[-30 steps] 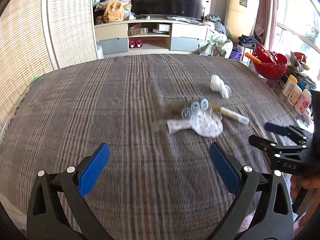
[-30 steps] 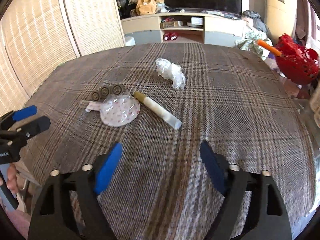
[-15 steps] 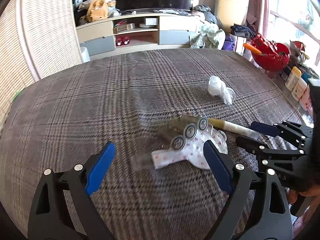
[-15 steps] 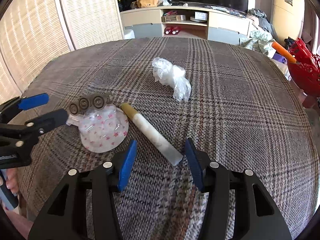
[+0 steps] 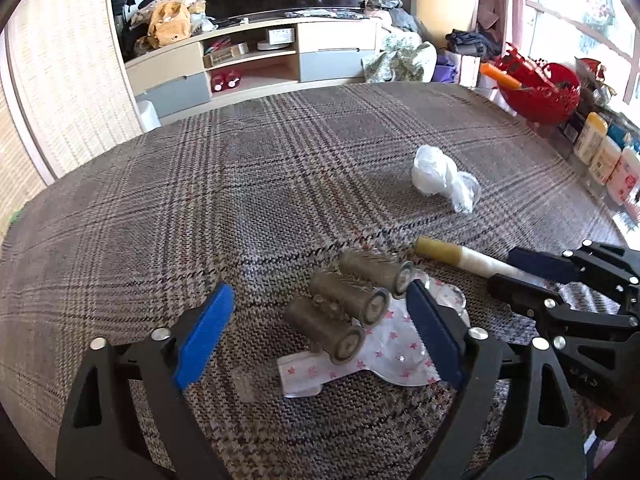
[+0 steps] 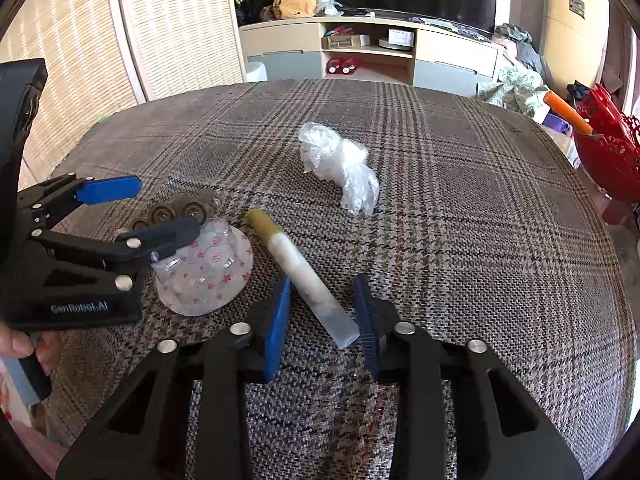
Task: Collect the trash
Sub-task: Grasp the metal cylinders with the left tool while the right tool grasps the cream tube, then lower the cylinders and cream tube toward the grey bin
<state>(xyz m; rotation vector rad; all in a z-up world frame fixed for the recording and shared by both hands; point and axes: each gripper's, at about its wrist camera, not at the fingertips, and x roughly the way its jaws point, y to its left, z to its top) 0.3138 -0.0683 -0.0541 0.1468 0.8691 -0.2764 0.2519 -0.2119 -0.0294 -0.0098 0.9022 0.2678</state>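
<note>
On the plaid table lie three joined batteries [image 5: 348, 304] on a star-printed clear plastic lid [image 5: 384, 356], a white and yellow tube [image 6: 304, 276], and a crumpled clear plastic bag [image 6: 340, 160]. My left gripper [image 5: 320, 332] is open, its fingers on either side of the batteries. My right gripper [image 6: 322, 316] is partly open, its fingers flanking the near end of the tube, not touching it. The batteries [image 6: 172, 210] and lid [image 6: 208, 268] also show in the right wrist view, the tube [image 5: 460, 258] and bag [image 5: 440, 176] in the left wrist view.
A red basket [image 5: 540, 88] and several bottles [image 5: 604, 156] stand beyond the table's right edge. A TV cabinet [image 5: 256, 60] is behind the table. The plaid tablecloth [image 6: 460, 220] covers the whole table.
Both grippers moved forward and down to the trash. The left came around the batteries; the right narrowed and came around the tube's near end.
</note>
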